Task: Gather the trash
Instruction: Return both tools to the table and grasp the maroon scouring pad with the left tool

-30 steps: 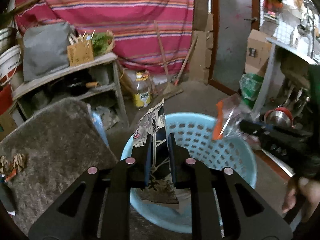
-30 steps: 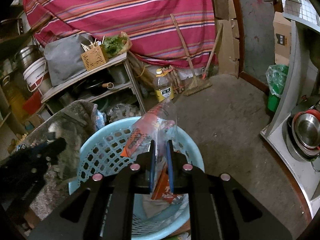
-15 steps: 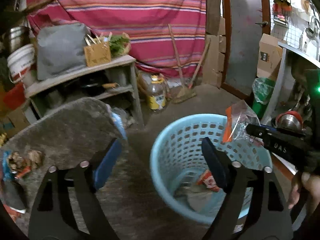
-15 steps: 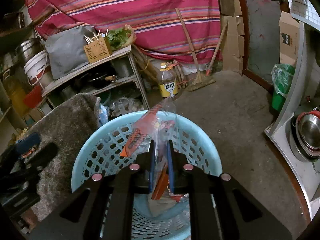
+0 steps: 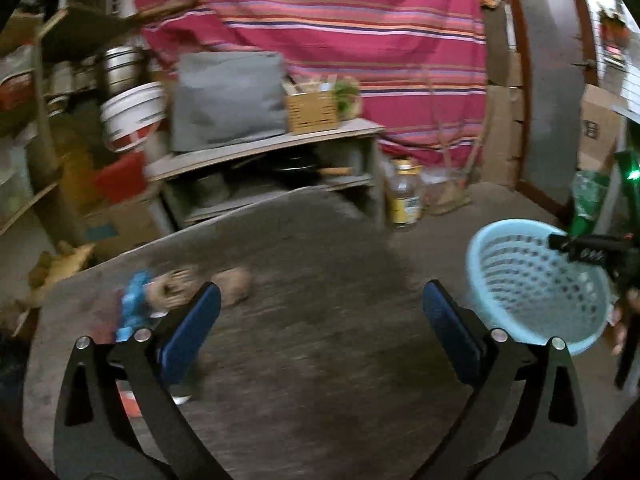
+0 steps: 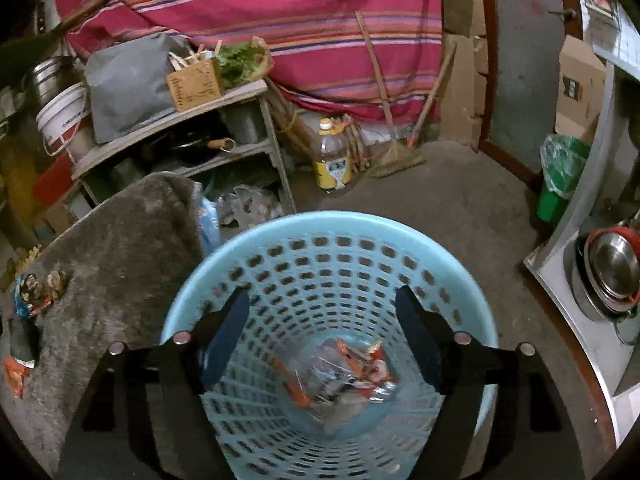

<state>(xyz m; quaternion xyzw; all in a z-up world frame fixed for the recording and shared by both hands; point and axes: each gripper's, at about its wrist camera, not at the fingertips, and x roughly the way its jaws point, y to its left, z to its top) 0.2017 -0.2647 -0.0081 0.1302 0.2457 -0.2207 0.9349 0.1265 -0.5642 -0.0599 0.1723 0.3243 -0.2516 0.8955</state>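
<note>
the light blue basket (image 6: 280,236) holds crumpled wrappers (image 6: 352,372) at its bottom, clear plastic with orange and red print. the right tongs (image 6: 322,336) hang over it, spread wide, gripping nothing. only the left view shows the left tongs (image 5: 320,320), also wide apart and empty, over the grey desk (image 5: 320,264), with more trash (image 5: 168,296) near its left edge beside the left finger.
</note>
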